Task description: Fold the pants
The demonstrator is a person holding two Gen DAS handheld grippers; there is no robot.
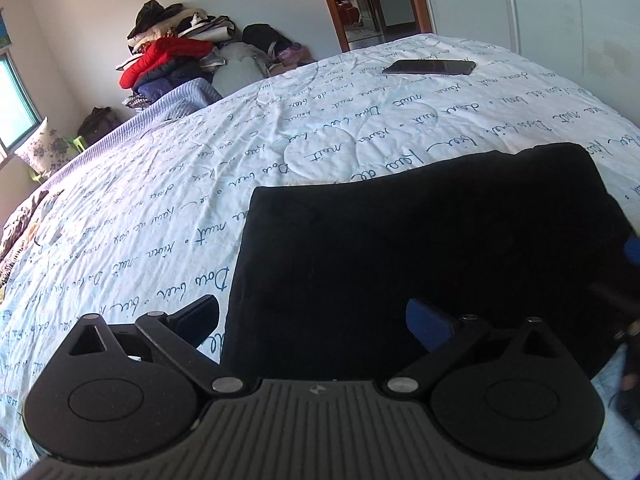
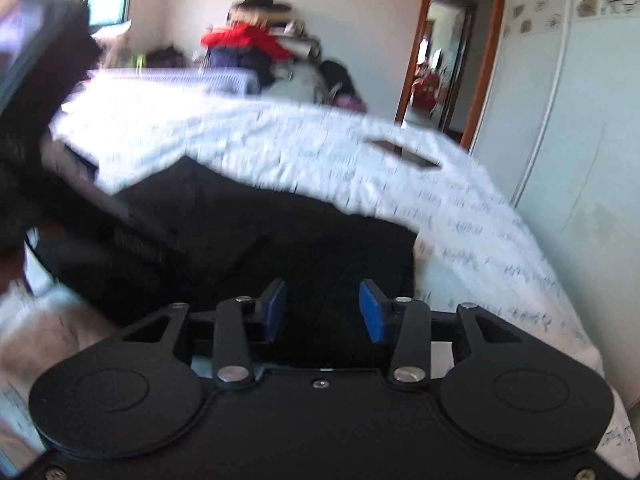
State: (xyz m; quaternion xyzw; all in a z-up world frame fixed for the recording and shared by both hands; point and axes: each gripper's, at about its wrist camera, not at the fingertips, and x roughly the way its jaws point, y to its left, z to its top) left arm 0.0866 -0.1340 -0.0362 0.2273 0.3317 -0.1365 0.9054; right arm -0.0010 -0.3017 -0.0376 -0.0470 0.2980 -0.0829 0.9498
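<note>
The black pants (image 1: 432,256) lie folded into a rough rectangle on the white bedspread with blue script (image 1: 180,200). My left gripper (image 1: 312,320) is open and empty, its fingers spread wide over the near left edge of the pants. In the blurred right wrist view the pants (image 2: 280,240) lie just ahead of my right gripper (image 2: 322,308), which is open and empty above their near edge. The left gripper and the hand holding it (image 2: 48,152) show at the left of that view. A bit of the right gripper (image 1: 634,248) shows at the right edge of the left wrist view.
A black phone (image 1: 430,67) lies on the far side of the bed; it also shows in the right wrist view (image 2: 404,154). A pile of clothes with a red jacket (image 1: 172,60) stands beyond the bed. An open doorway (image 1: 368,0) is at the back.
</note>
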